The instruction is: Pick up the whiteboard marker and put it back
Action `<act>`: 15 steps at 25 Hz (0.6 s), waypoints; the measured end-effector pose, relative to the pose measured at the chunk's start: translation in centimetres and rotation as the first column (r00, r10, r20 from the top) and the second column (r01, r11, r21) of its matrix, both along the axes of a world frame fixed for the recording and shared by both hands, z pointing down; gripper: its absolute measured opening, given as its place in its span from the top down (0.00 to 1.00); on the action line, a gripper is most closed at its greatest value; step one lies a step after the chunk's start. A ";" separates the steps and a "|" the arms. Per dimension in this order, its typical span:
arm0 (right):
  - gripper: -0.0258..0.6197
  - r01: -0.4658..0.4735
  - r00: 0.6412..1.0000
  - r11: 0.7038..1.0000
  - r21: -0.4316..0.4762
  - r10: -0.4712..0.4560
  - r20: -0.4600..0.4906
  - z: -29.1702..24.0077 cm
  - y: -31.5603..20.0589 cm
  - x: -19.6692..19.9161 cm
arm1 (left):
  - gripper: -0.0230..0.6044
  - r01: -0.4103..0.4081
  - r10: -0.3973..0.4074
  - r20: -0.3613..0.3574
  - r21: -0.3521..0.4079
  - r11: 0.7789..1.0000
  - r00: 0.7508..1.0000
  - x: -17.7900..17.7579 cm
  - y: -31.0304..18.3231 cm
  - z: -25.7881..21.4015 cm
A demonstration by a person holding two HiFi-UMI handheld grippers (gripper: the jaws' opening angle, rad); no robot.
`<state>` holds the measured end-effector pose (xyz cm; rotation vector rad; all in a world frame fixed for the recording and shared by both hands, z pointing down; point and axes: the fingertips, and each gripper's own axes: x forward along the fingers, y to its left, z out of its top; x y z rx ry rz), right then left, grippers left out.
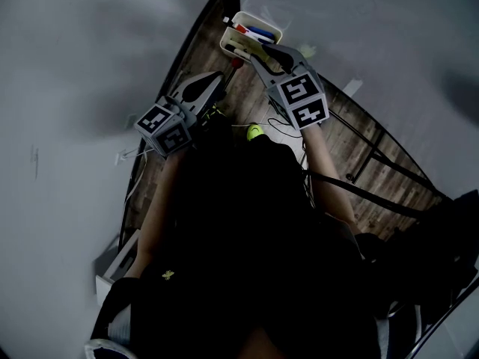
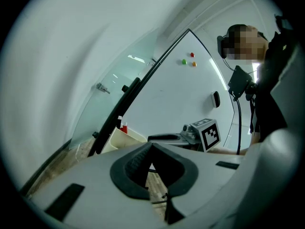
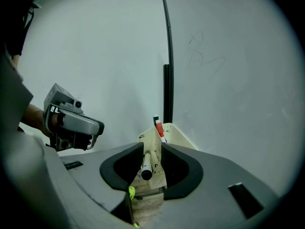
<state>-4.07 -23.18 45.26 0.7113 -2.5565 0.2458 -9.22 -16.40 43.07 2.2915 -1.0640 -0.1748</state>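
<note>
A cream tray hangs at the foot of the whiteboard and holds red and blue markers. My right gripper reaches over the tray's near end. A dark-capped whiteboard marker lies between its jaws, end toward the camera, close to the left jaw with a gap on the right side. The jaws stand open. A red marker stands up in the tray behind. My left gripper hovers left of the tray, shut and empty.
The whiteboard with a black frame bar rises behind the tray. It bears coloured magnets and a dark eraser. Below are a wooden floor, cables and a yellow-green object.
</note>
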 end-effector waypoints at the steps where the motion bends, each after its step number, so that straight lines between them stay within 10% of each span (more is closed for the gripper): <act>1: 0.80 0.001 1.000 1.000 0.001 -0.001 0.005 -0.2 0.2 0.2 | 0.96 0.001 -0.001 0.002 0.003 1.000 1.000 0.3 0.1 -0.1; 15: 0.94 0.067 0.995 0.998 0.017 -0.068 0.068 -1.4 4.1 4.1 | 0.96 0.050 -0.050 0.027 0.011 0.999 0.998 4.6 3.0 -1.1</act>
